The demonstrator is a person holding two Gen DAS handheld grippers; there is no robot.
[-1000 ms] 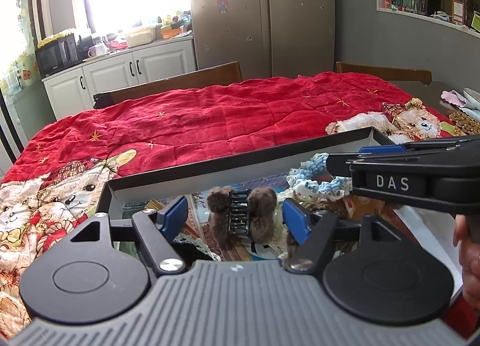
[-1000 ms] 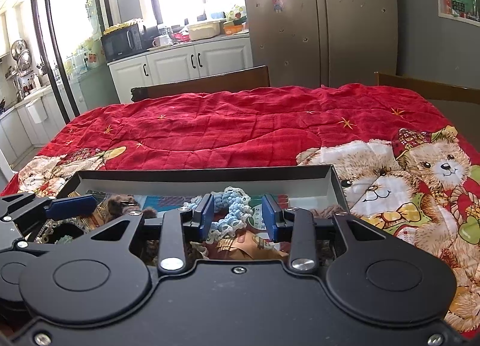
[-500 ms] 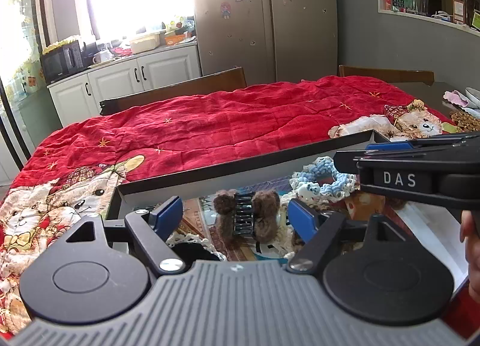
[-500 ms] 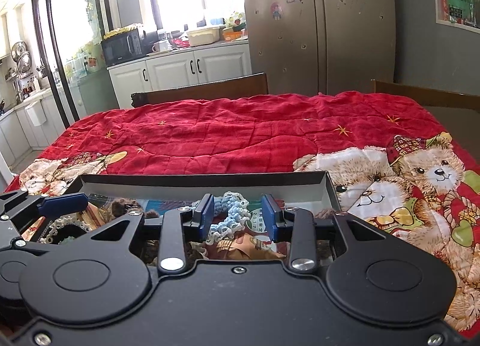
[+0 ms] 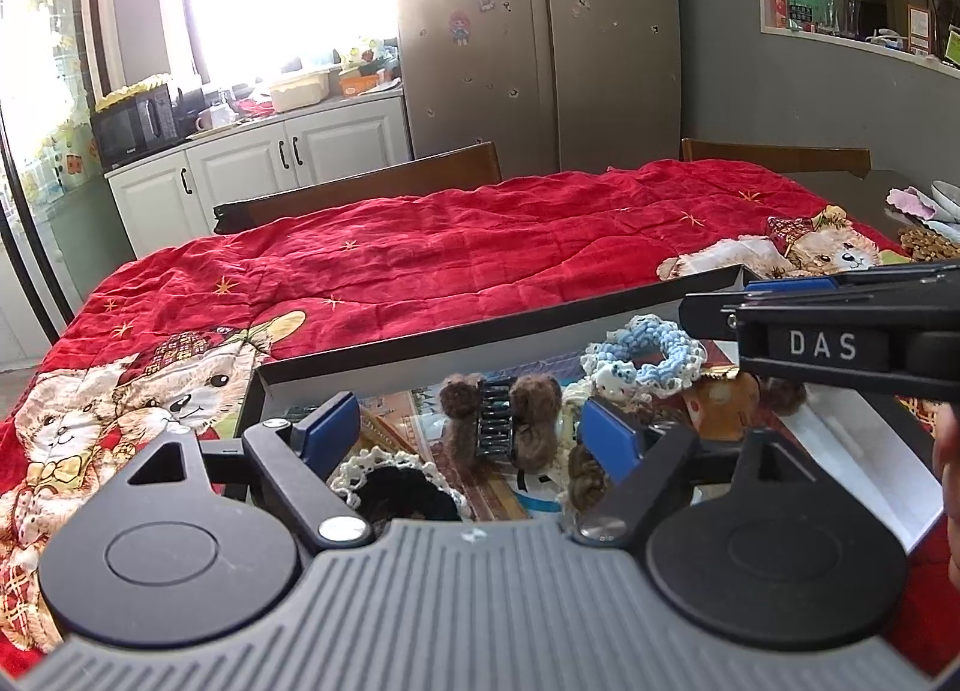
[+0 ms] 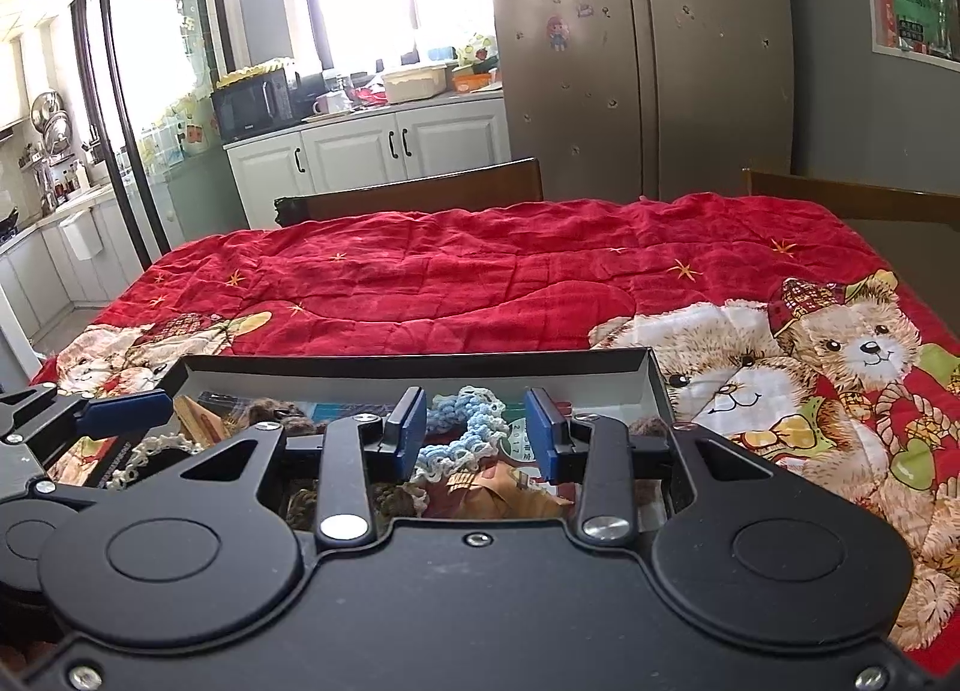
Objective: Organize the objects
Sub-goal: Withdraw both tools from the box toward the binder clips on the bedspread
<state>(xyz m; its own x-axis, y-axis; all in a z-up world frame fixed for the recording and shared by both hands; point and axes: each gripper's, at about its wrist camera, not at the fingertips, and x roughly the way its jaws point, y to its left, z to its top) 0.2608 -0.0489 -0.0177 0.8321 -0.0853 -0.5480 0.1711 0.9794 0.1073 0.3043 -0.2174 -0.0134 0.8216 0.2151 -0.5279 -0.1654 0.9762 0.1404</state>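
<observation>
While both of your grippers hover above the shallow black-rimmed box (image 5: 480, 334), each stands with its blue pads apart and nothing between them: the left gripper (image 5: 468, 436) gapes wide in front of the brown fuzzy claw clip (image 5: 498, 421), and the right gripper (image 6: 477, 433), less widely spread, looks toward the blue-and-white crocheted scrunchie (image 6: 465, 421). You risk a crossed grasp, judged from how closely the items lie: the clip stands among a lace-edged black scrunchie (image 5: 399, 487) and other small brown pieces, so closing low could snag lace or yarn and drag a neighbour out. Your two tools also sit close together, the right one reaching across the left view, and a sideways move could knock them. Note the clip: two plush brown lobes flanking a dark toothed spring, upright near the box's middle on printed paper. The scrunchie is soft looped yarn with a small bear charm, lying toward the box's far right side on the red bear-print quilt (image 6: 480, 283).
</observation>
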